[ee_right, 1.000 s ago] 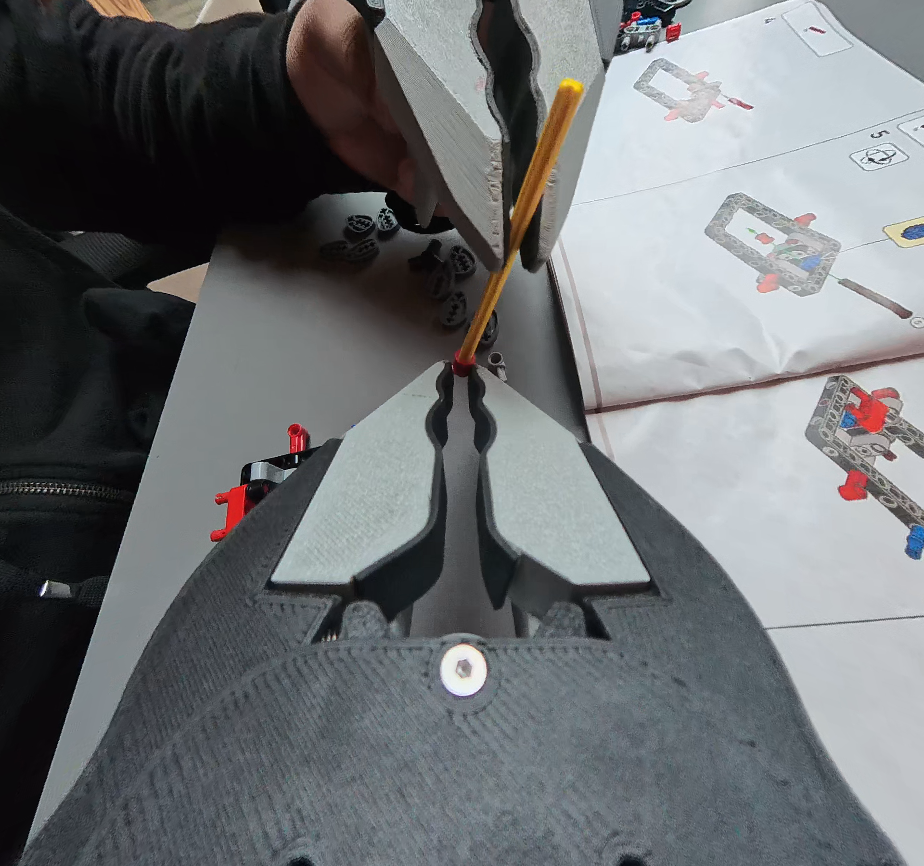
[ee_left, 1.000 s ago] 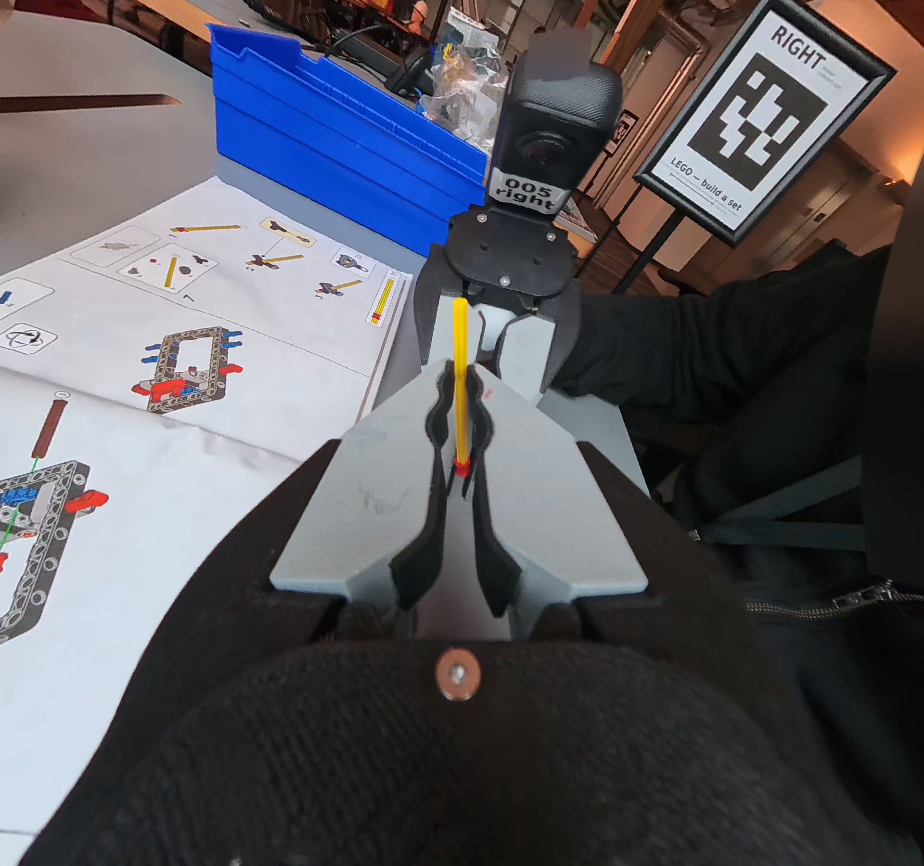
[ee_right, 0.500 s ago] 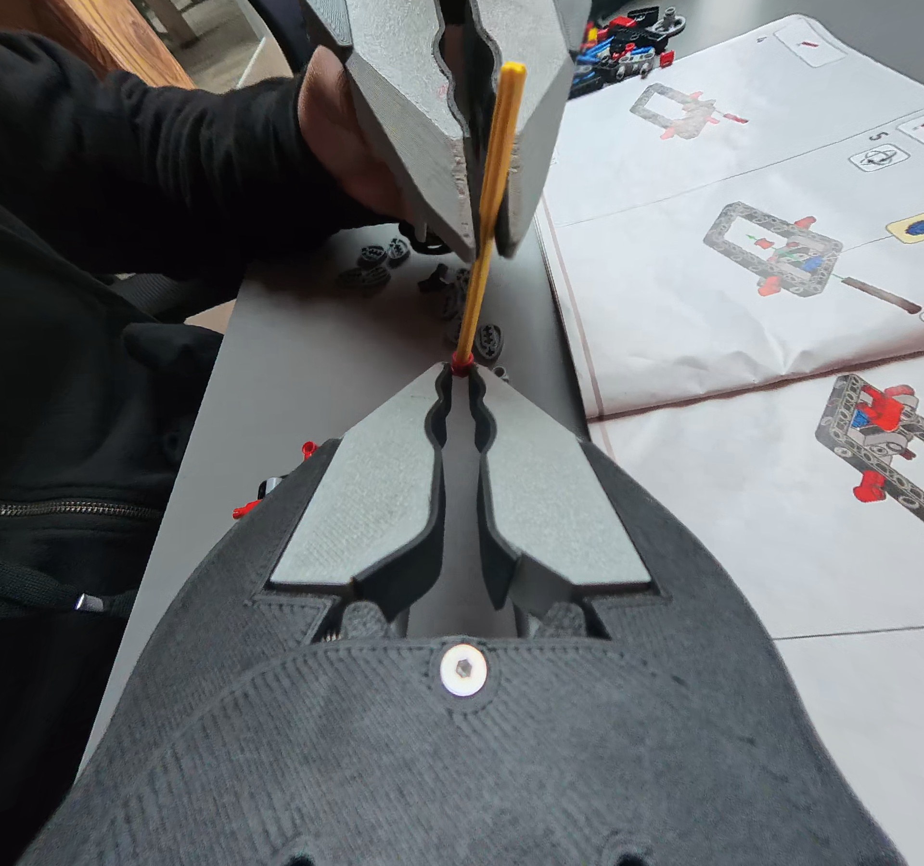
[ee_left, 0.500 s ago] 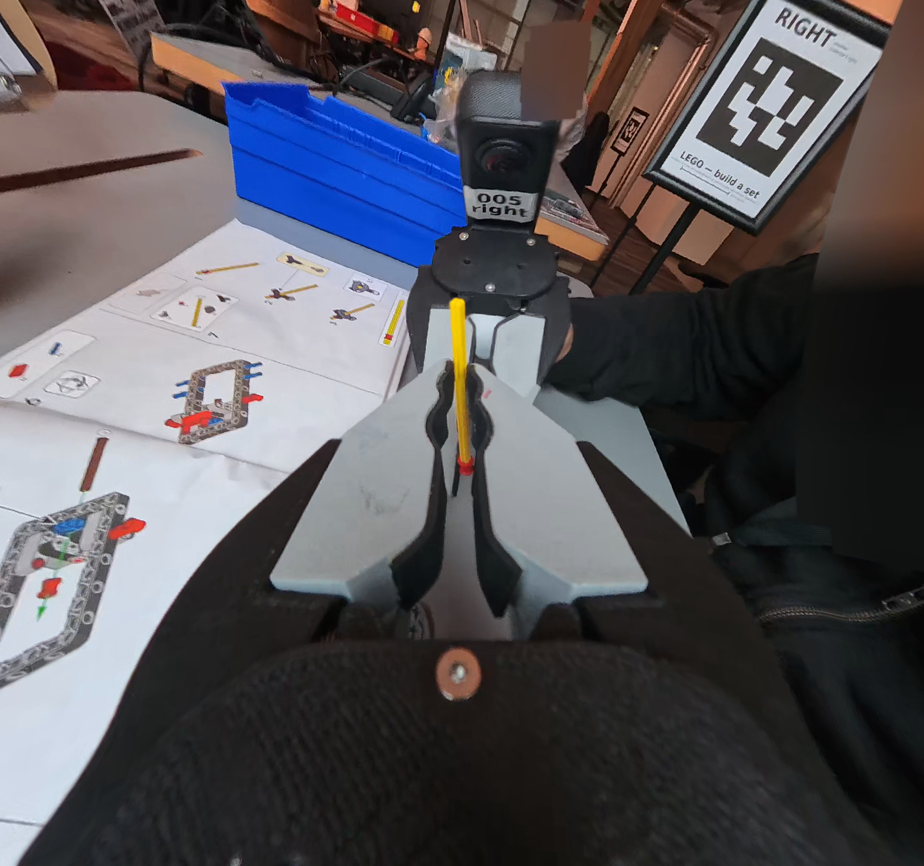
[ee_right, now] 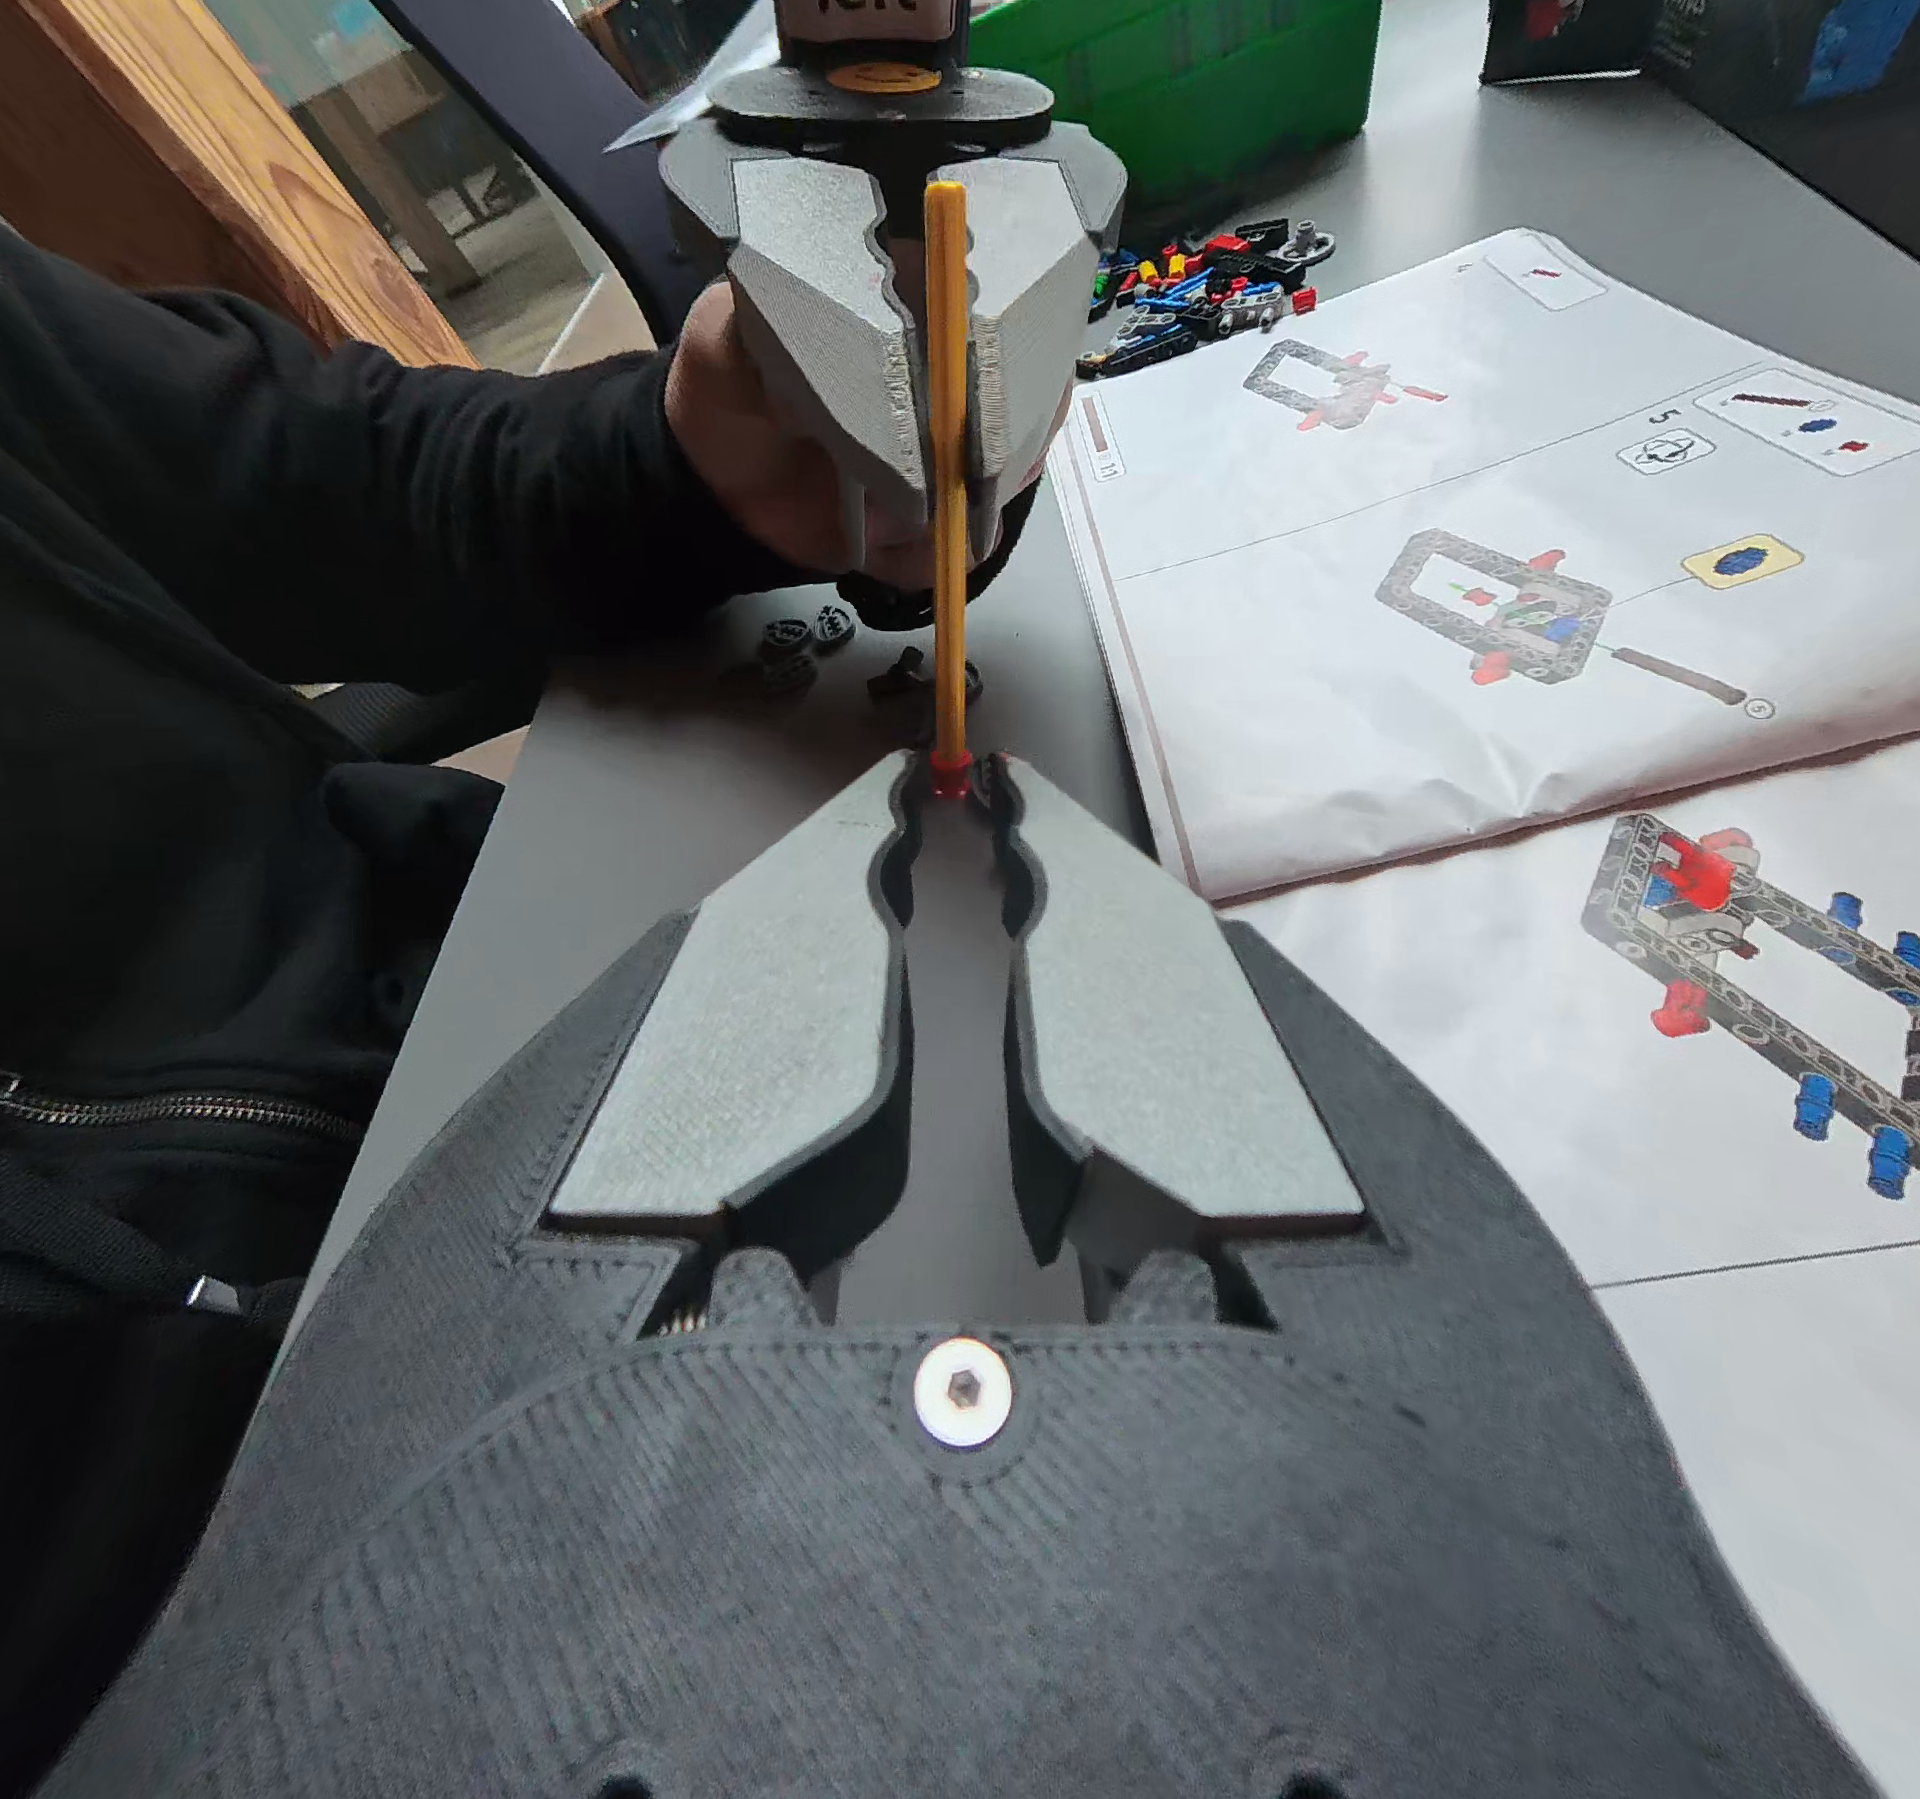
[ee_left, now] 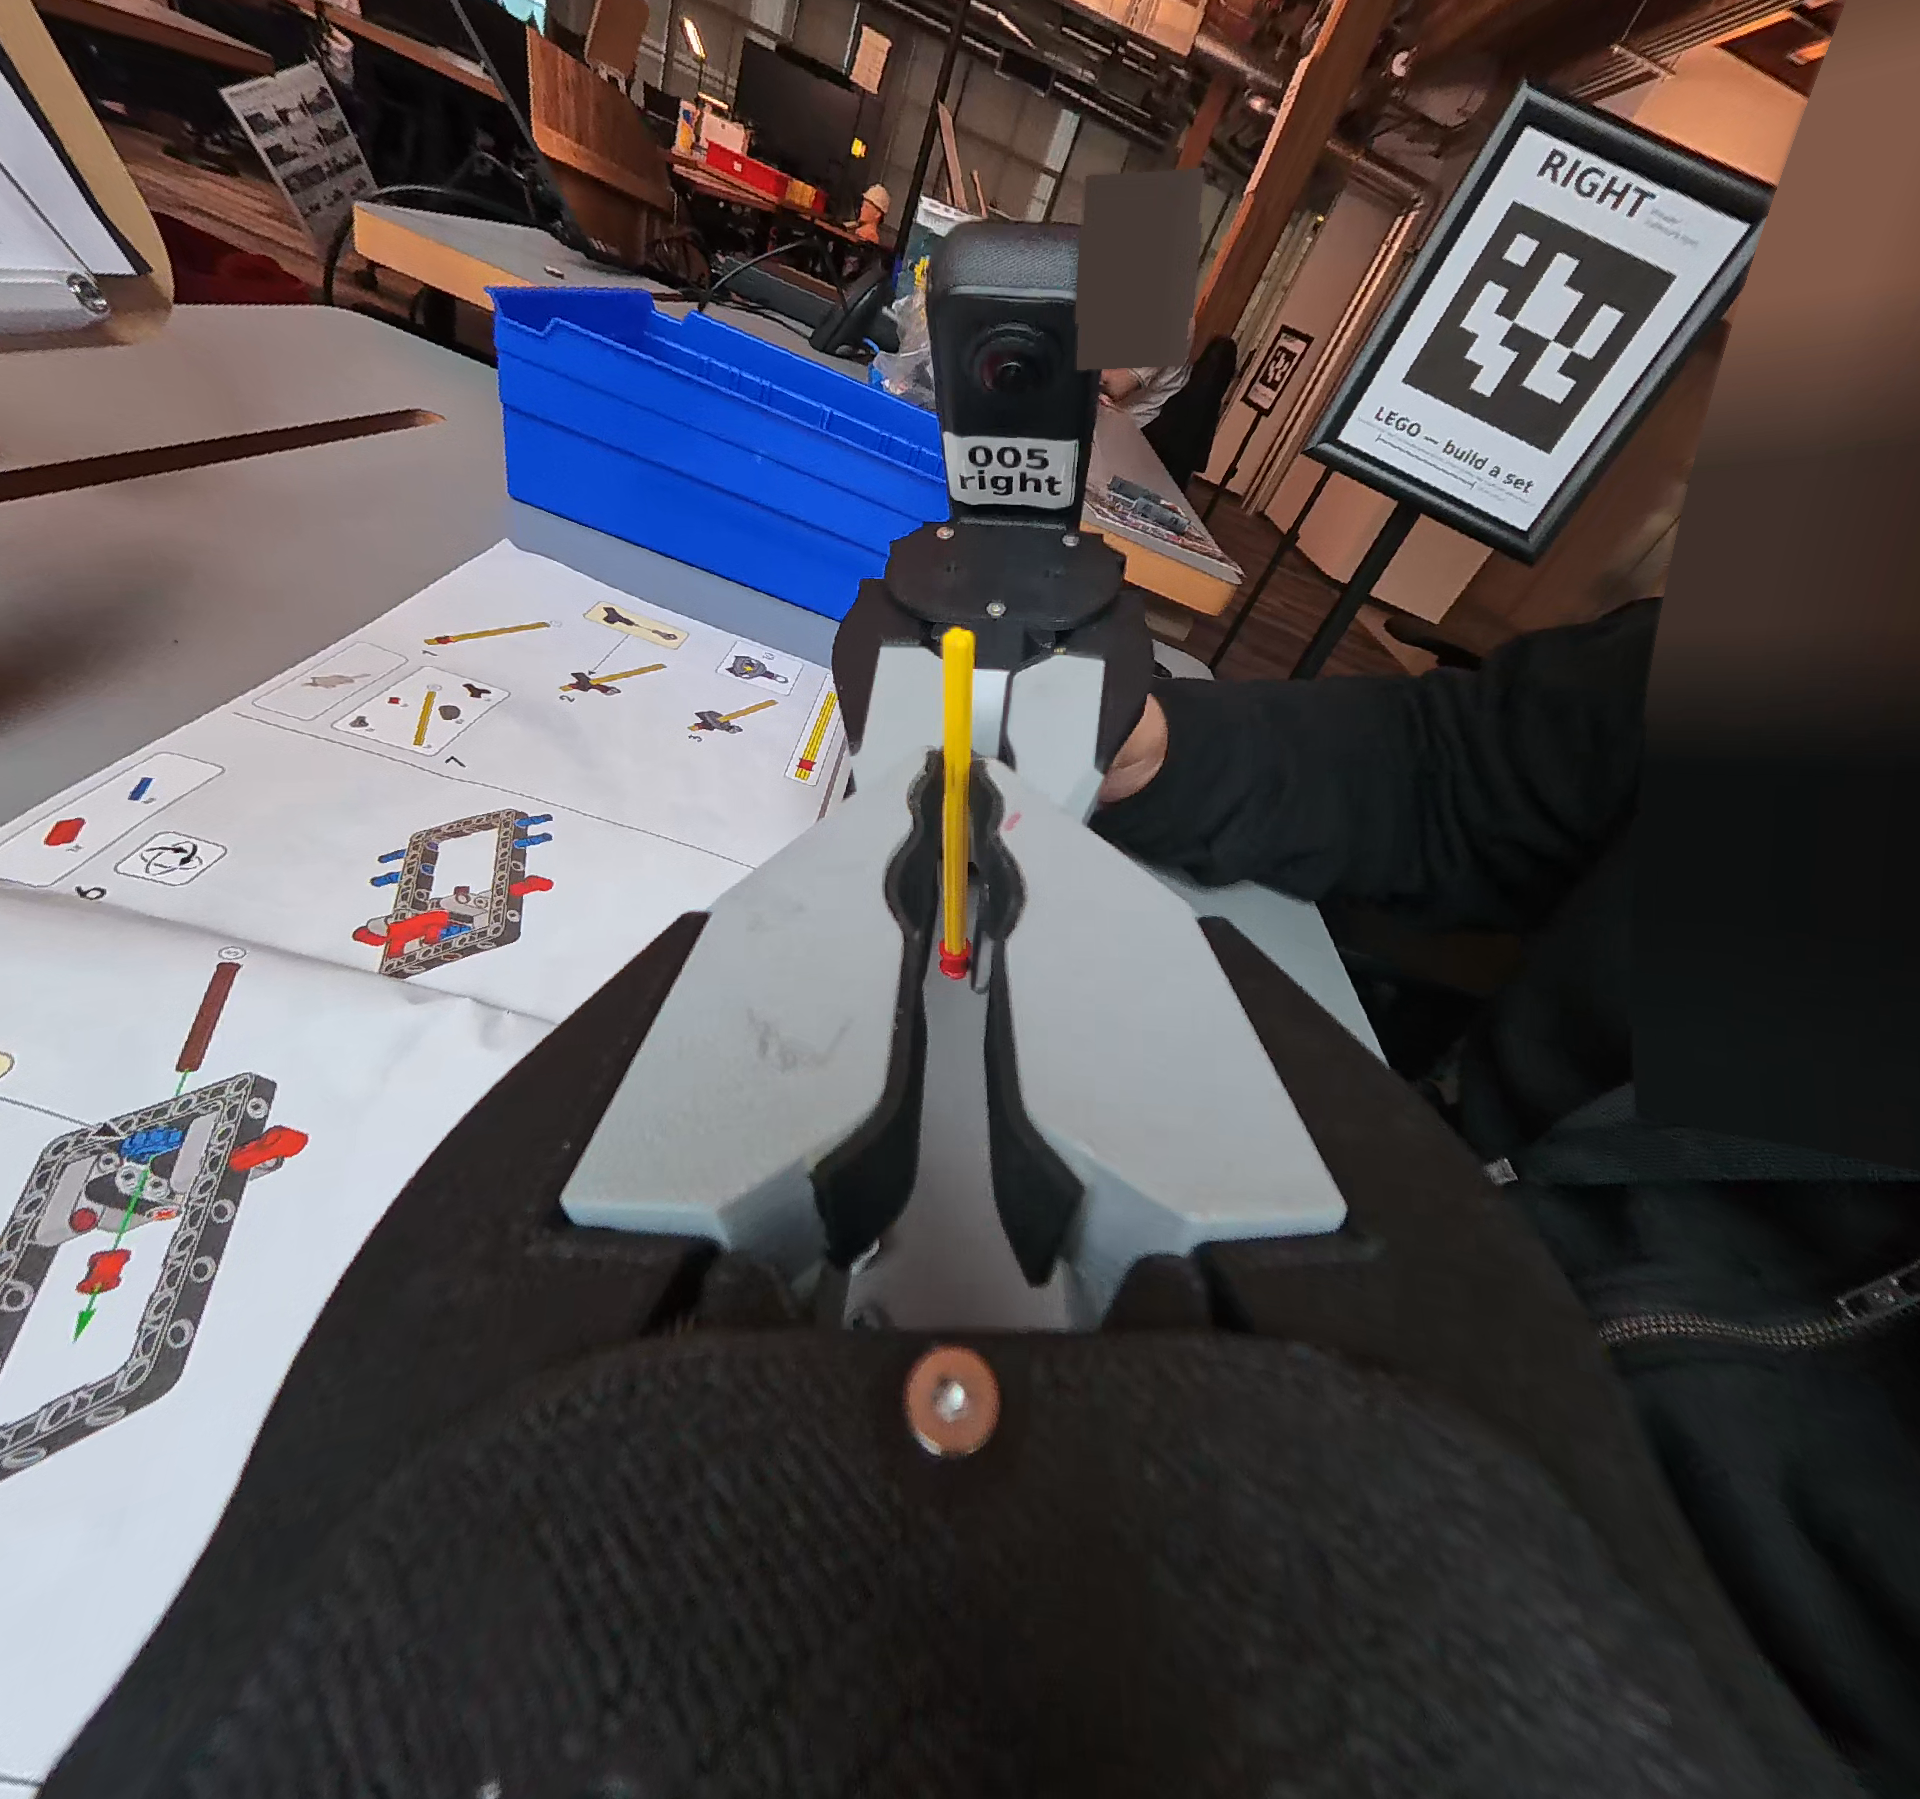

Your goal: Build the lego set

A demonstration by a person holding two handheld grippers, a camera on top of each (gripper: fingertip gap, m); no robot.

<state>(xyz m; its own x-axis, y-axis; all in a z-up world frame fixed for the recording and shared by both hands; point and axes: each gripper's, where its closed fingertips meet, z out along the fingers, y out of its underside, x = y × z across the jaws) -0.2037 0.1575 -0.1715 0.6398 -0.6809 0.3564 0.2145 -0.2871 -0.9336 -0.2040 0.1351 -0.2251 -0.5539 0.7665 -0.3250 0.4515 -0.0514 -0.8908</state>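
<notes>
Two claws meeting nose to nose on one yellow axle (ee_right: 948,461) above the table (ee_right: 644,814).

The left claw (ee_left: 954,793) is pinching the axle along its length, the rod lying in the groove between its fingers and sticking out past the tips. The right claw (ee_right: 951,773) is closing its tips on the red bush (ee_right: 950,775) at the axle's end, facing the left claw head-on. The open manual (ee_right: 1455,669) is lying just beside them on the table, with loose dark pieces (ee_right: 800,643) below the left claw and a pile of parts (ee_right: 1205,289) farther back by the green bin (ee_right: 1195,35).
</notes>
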